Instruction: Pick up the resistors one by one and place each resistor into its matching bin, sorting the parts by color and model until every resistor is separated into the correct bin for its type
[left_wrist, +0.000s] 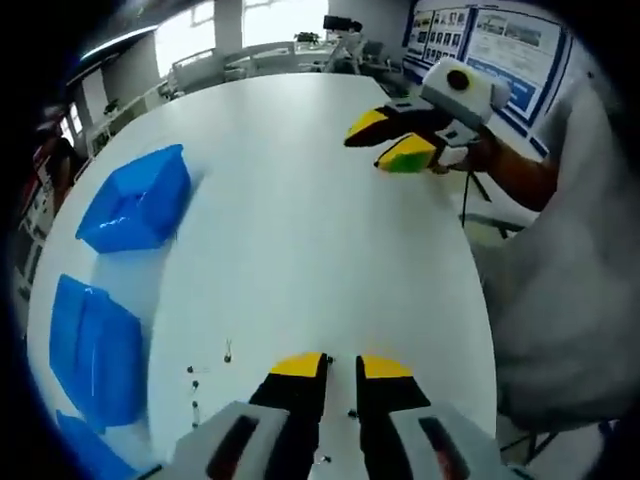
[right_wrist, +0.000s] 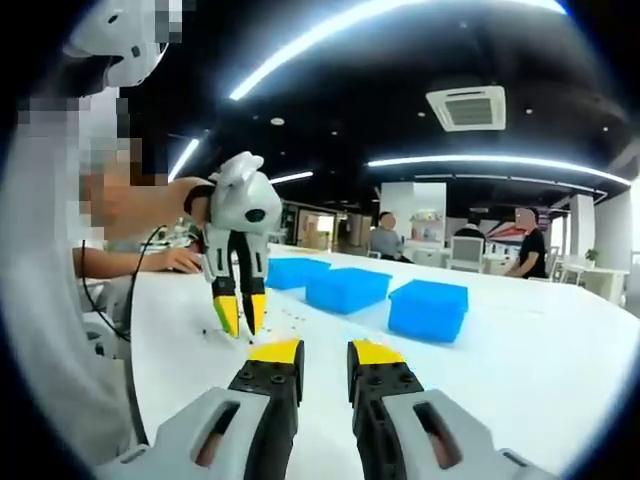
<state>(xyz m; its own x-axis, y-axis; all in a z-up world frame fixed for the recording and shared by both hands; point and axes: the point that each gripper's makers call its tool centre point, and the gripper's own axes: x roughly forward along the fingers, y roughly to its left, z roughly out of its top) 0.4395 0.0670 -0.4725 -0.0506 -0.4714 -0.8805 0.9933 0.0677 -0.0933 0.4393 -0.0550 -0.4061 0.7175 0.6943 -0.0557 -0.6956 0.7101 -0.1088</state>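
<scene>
On the white table (left_wrist: 300, 220), blue bins (left_wrist: 140, 200) and scattered resistors (left_wrist: 228, 350).

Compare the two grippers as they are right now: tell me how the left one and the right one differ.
The left gripper is low over the scattered resistors on the white table, whereas the right gripper hangs above bare table, away from them. The left gripper's jaws stand a narrow gap apart; the right gripper's jaws are spread wider. Both have yellow tips, and neither holds anything.

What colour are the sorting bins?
Blue bins, clearest in the right gripper view.
</scene>
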